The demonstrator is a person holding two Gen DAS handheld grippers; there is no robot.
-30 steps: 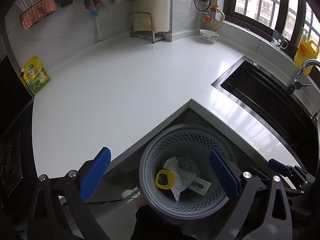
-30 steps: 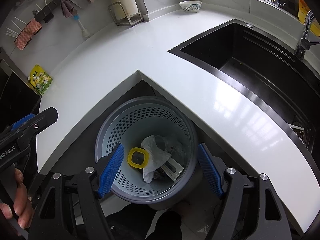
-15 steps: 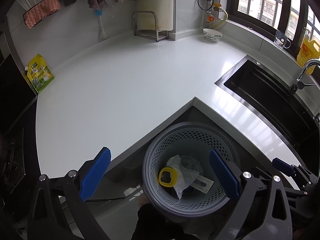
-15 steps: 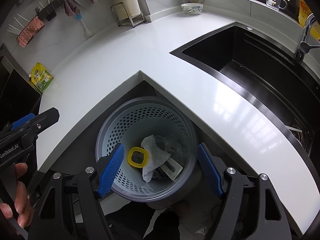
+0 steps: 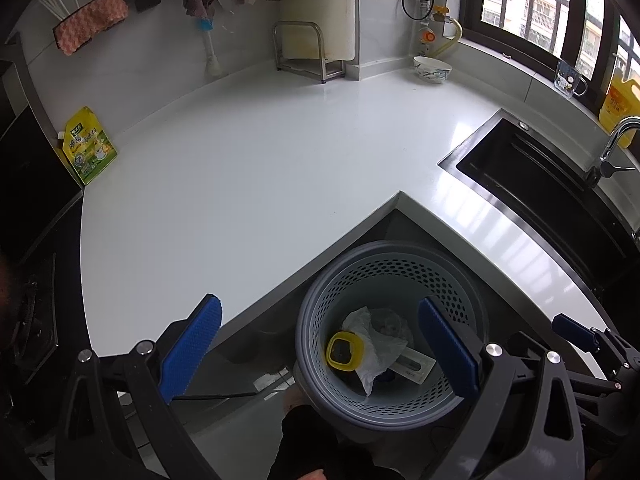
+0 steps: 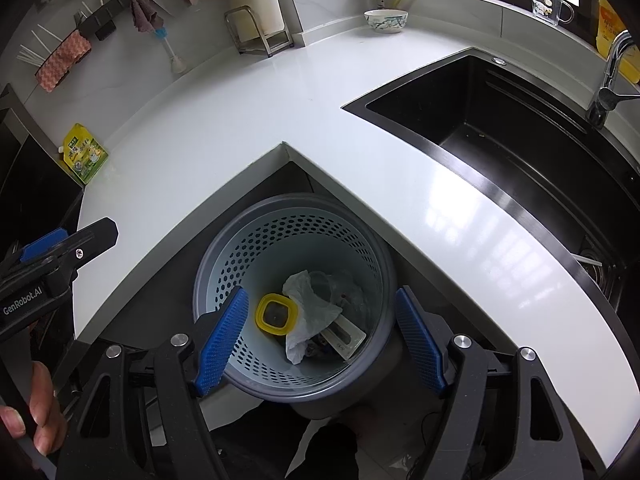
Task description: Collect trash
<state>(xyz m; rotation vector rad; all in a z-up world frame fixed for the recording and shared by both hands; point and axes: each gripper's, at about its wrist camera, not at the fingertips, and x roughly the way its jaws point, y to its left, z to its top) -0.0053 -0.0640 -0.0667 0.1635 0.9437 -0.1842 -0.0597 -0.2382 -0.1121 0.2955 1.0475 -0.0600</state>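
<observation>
Nothing shifts since a second ago: white L-shaped countertop (image 6: 248, 128) looks bare of trash. One grey perforated plastic bin (image 6: 294, 240) holds one crumpled white wrapper (image 6: 310, 306), one yellow square ring (image 6: 276, 314). Both left gripper (image 5: 320, 344) and right gripper (image 6: 320, 340) hang spread, empty. Collecting seems finished; next, scan for leftovers.

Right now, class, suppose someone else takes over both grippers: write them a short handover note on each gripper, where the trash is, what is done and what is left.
Left gripper: open, empty, above the counter edge and the bin.
Right gripper: open, empty, above the bin.
Grey perforated bin: on the floor in the counter's inner corner. Inside lie a yellow square ring, crumpled white plastic and a flat white packet.
Done: that trash is in the bin.
Left: no loose trash shows on the white countertop. A green and yellow pouch leans by the wall and a bowl stands at the back; whether either is trash cannot be told.
</observation>
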